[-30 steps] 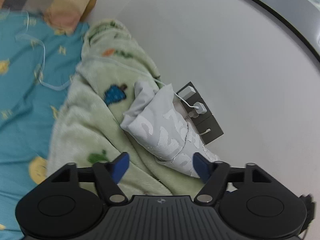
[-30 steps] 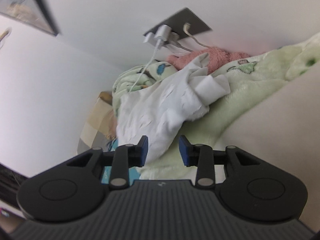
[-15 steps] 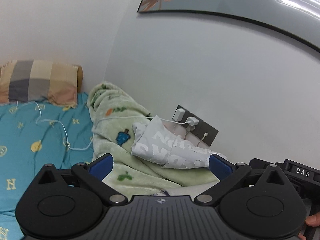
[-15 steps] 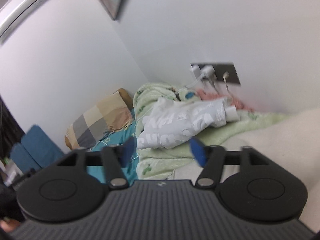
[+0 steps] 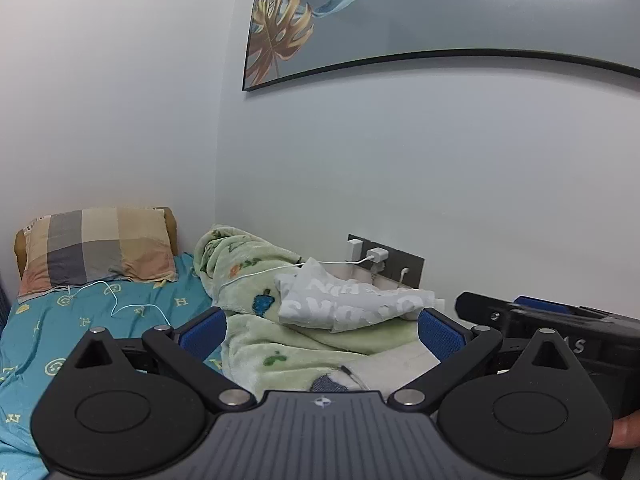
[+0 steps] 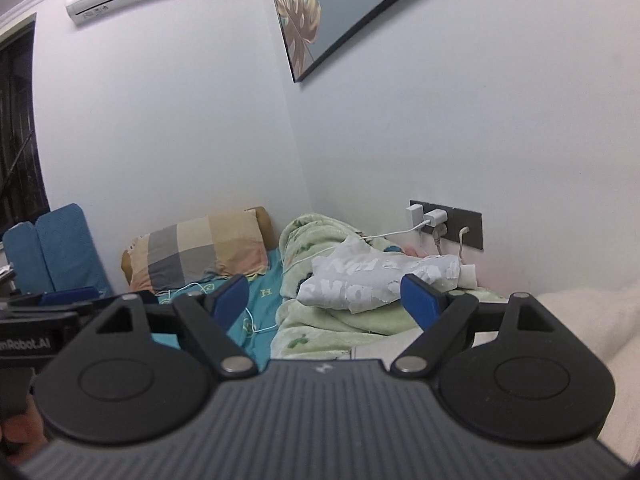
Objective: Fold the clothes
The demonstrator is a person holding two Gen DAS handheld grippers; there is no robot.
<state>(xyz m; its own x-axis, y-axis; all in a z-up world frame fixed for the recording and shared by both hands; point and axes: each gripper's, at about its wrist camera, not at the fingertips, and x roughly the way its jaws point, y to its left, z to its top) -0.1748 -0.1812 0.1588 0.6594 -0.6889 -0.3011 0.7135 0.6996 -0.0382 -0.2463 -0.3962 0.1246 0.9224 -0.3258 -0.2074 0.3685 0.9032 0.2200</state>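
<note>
Lying on green blanket (image 5: 304,344), folded white shirt (image 5: 352,304) sits beyond left hand-held gripper (image 5: 320,330), spread wide, empty; right hand-held gripper (image 6: 326,300) opening, empty.

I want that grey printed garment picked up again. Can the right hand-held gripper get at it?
Probably yes: the grey printed garment lies uncovered atop the green blanket, and the right hand-held gripper, jaws opening and empty, faces it unobstructed.

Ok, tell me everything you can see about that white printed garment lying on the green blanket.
The white garment is thin, light fabric with pale grey lettering, bundled into a loose, long fold. It rests on the green fleece blanket near the wall, below the outlet plate. A white charging cable runs beside its upper corner. Neither gripper touches it.
</note>
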